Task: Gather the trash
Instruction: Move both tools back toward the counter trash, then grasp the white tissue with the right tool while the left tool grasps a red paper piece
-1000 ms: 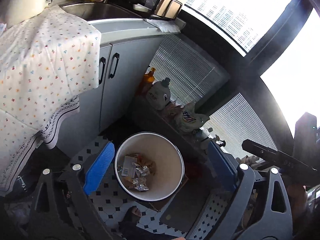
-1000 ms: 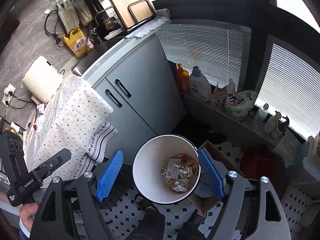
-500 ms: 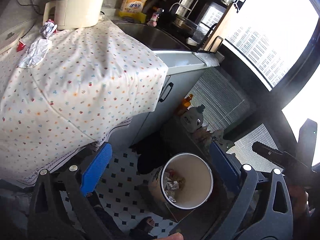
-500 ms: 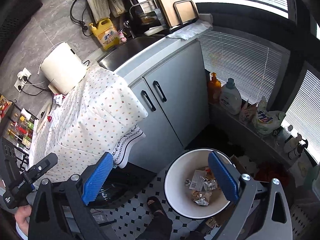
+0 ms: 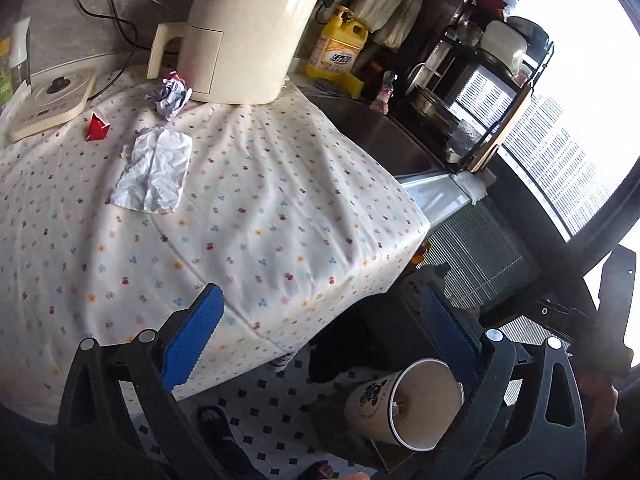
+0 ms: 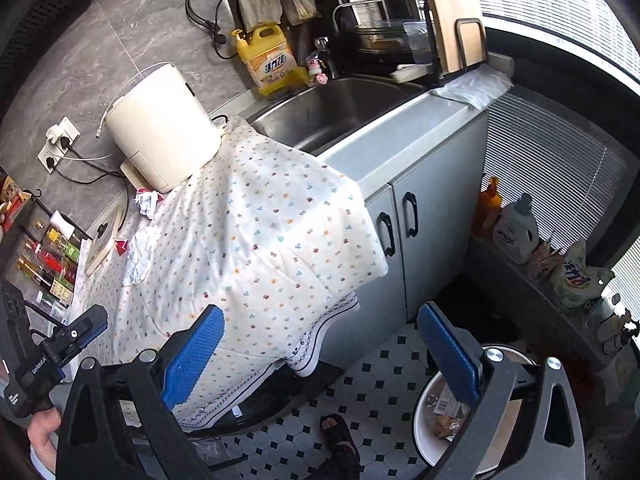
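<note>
A crumpled white paper [image 5: 154,170] lies on the flowered tablecloth [image 5: 260,216], with a small red wrapper [image 5: 96,128] and a crumpled printed wrapper [image 5: 172,94] beyond it, near the cream appliance [image 5: 244,28]. The same paper [image 6: 140,256], red wrapper [image 6: 121,245] and printed wrapper [image 6: 147,202] show in the right wrist view. The white trash bin [image 5: 412,404] stands on the tiled floor, holding wrappers [image 6: 444,412]. My left gripper [image 5: 320,340] is open and empty above the table's edge. My right gripper [image 6: 320,348] is open and empty above the table corner and floor.
A steel sink [image 6: 332,116], yellow detergent jug [image 6: 270,62] and dish rack [image 5: 480,92] lie past the table. Grey cabinet doors [image 6: 404,232] stand below. Bottles and bags [image 6: 516,232] line a low ledge by the blinds. A sandalled foot [image 6: 340,432] is on the floor.
Both grippers rose and swung from over the trash bin toward the table. The bin slid to the lower right of both views and the trash on the table came into sight.
</note>
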{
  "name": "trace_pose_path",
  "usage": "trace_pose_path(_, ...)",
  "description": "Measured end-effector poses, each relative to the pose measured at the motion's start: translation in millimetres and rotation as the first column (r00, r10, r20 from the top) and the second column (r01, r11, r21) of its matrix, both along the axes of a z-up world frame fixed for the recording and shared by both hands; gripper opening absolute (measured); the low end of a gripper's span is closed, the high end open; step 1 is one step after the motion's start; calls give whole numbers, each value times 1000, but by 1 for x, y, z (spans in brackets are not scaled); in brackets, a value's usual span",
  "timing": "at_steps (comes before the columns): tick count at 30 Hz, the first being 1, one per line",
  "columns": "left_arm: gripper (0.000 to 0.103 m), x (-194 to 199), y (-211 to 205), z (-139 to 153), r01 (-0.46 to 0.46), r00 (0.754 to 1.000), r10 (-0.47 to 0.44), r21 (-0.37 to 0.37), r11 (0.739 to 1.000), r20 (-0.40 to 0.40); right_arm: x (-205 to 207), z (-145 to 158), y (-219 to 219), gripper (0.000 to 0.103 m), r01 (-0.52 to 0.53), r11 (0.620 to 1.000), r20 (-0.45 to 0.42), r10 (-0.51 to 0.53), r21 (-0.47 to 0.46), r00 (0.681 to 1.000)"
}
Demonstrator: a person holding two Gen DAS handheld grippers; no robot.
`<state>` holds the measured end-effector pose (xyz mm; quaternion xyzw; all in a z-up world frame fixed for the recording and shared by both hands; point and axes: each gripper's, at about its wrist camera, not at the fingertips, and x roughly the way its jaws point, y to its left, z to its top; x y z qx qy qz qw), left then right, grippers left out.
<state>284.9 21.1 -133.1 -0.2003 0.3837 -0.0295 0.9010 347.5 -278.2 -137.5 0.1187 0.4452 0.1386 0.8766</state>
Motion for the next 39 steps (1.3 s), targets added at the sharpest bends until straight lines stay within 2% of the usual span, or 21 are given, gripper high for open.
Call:
trace_pose_path(10, 97, 27, 110, -5, -66, 996, 67, -17, 998, 51, 47, 1, 112, 95, -53, 999, 29, 53, -8, 998)
trace_pose_path(16, 96, 36, 167, -11, -125, 991, 126, -33, 992, 50, 61, 1, 179, 95, -139, 990, 36, 139, -9, 990)
trace_pose_path(20, 95, 35, 196, -14, -154, 987, 155, -24, 988, 49, 74, -7, 223, 87, -201, 979, 7, 201, -20, 980)
trace_pose_path(25, 90, 31, 231, -25, -221, 975, 222, -37, 974, 20, 83, -17, 283, 78, -310, 950, -19, 310, -44, 951)
trace_pose_path(30, 85, 21, 258, -33, -275, 961, 275, -34, 961, -3, 91, -34, 336, 64, -404, 913, -71, 400, -55, 914)
trace_pose_path(35, 79, 12, 280, -39, -322, 947, 321, -30, 946, -27, 95, -53, 373, 63, -465, 881, -109, 455, -92, 884)
trace_pose_path(37, 76, 13, 284, -42, -330, 944, 328, -33, 943, -40, 96, -66, 387, 56, -497, 856, -151, 478, -142, 865)
trace_pose_path(38, 75, 15, 285, -44, -329, 944, 327, -36, 944, -48, 95, -69, 391, 39, -500, 847, -150, 478, -183, 865)
trace_pose_path(39, 73, 18, 286, -46, -323, 946, 321, -36, 946, -55, 94, -68, 393, 13, -503, 839, -139, 484, -206, 864)
